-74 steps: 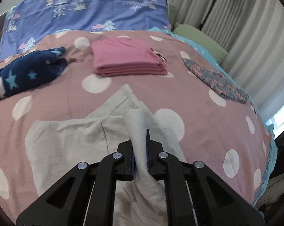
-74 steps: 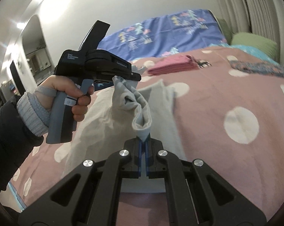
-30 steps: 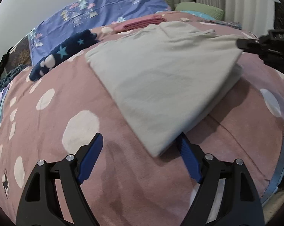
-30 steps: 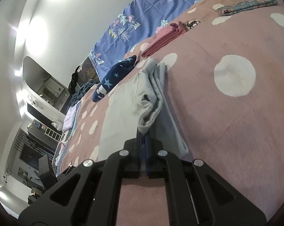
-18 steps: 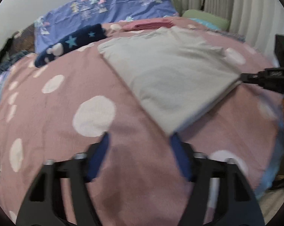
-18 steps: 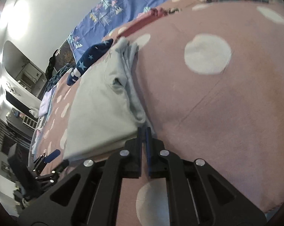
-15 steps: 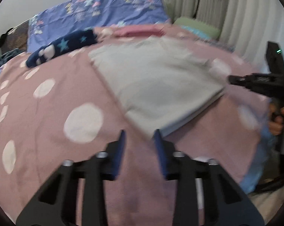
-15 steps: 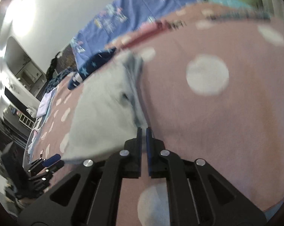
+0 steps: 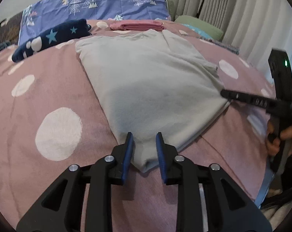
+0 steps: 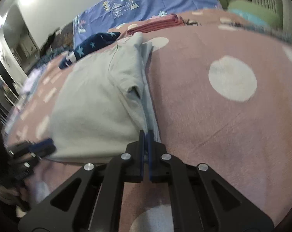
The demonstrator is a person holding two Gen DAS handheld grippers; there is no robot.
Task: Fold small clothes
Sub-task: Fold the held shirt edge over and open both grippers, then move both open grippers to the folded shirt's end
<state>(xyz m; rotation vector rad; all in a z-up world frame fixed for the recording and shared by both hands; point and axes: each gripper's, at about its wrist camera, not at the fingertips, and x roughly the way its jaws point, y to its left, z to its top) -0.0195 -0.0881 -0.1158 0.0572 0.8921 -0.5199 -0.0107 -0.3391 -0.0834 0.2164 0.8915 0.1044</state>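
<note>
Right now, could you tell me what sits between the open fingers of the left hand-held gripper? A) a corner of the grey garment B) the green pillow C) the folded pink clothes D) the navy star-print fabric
A: the left hand-held gripper straddles the near corner of the grey garment on the bed.

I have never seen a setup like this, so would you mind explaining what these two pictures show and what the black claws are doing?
There is no robot here: a person holds a two-finger claw in each hand, and each claw carries a fisheye camera looking along its fingers.

The left-wrist picture shows the left claw open, straddling the near corner of a folded pale grey garment. The right claw reaches in from the right.

The right-wrist picture shows the right claw nearly closed at another corner of that garment; whether it pinches fabric is unclear.

All of it lies on a pink polka-dot blanket, beside a folded pink garment and a navy star-print item.
</note>
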